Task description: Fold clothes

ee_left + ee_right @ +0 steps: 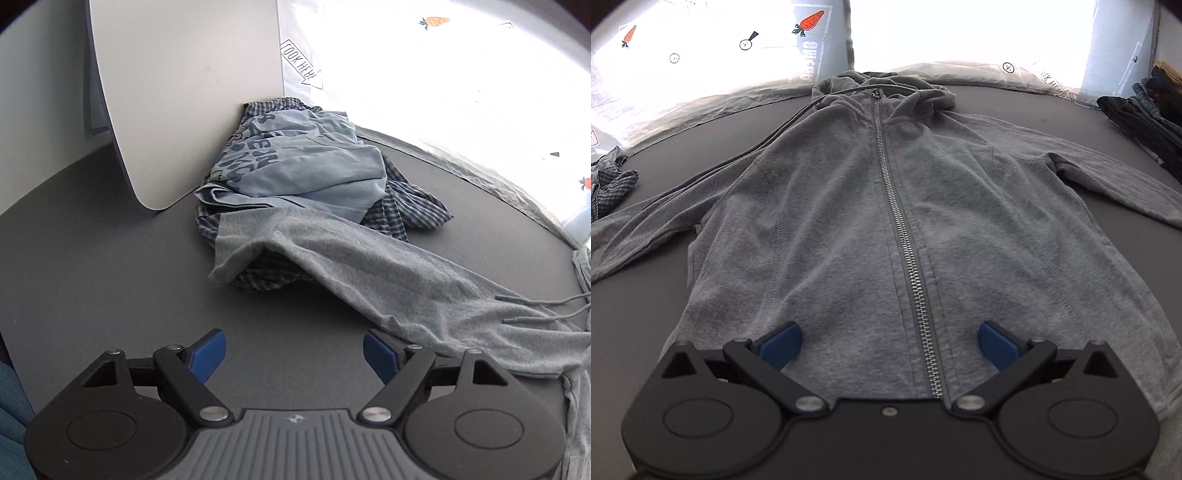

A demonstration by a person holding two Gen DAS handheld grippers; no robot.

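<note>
Your left gripper [294,350] has bare grey surface [110,277] under it and out to its left, so you can pass there. Straight ahead, a heap of clothes [295,173] blocks the way, pushed against a white board [184,92]. A grey sleeve [388,273] lies across the right side. Your right gripper [889,343] hangs over the grey hoodie [849,221], with bare surface at both sides. A dark pile [1137,122] sits far right.

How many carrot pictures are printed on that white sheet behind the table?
4, if none repeats between cameras. The right wrist view shows a large carrot and a small one; the left wrist view shows one at top and another cut off at the right edge.
</note>
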